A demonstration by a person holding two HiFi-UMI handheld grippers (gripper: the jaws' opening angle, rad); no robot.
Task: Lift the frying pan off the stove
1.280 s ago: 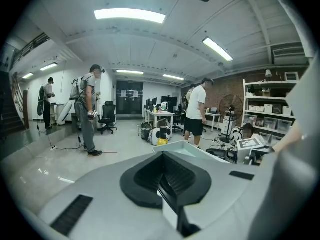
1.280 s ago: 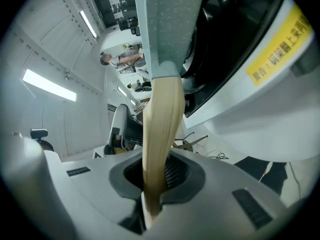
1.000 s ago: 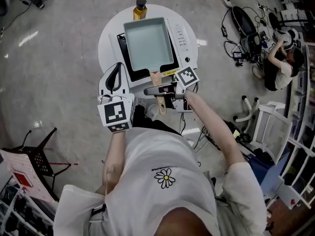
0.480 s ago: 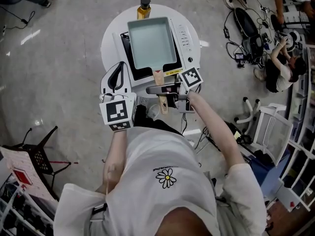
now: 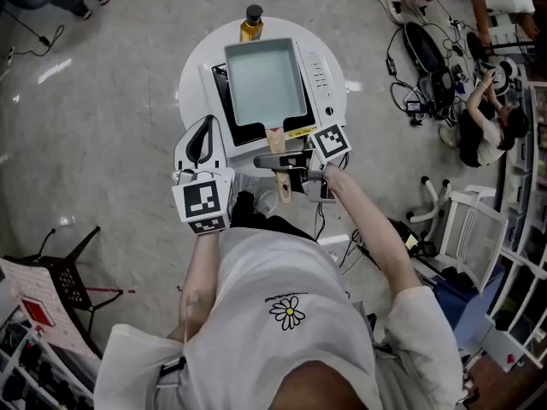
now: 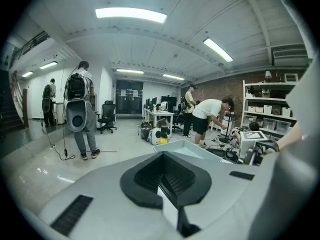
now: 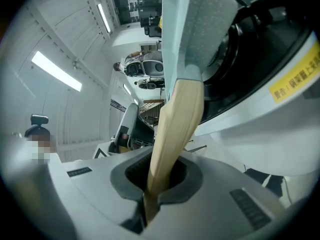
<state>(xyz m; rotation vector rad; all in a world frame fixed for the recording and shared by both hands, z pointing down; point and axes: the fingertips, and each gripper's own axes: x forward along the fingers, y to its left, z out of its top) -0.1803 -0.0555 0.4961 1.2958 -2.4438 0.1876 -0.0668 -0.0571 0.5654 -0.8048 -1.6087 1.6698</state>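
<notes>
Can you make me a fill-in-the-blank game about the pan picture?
1. The right gripper is shut on the wooden ____ of the frying pan.
2. Behind the stove stands a ____ with a dark cap.
3. The white table under the stove is ____ in shape.
4. The left gripper holds ____.

Missing words: handle; bottle; round; nothing.

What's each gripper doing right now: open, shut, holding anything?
Left gripper: jaws shut, nothing between them.
Right gripper: jaws shut on the wooden handle of the frying pan.
</notes>
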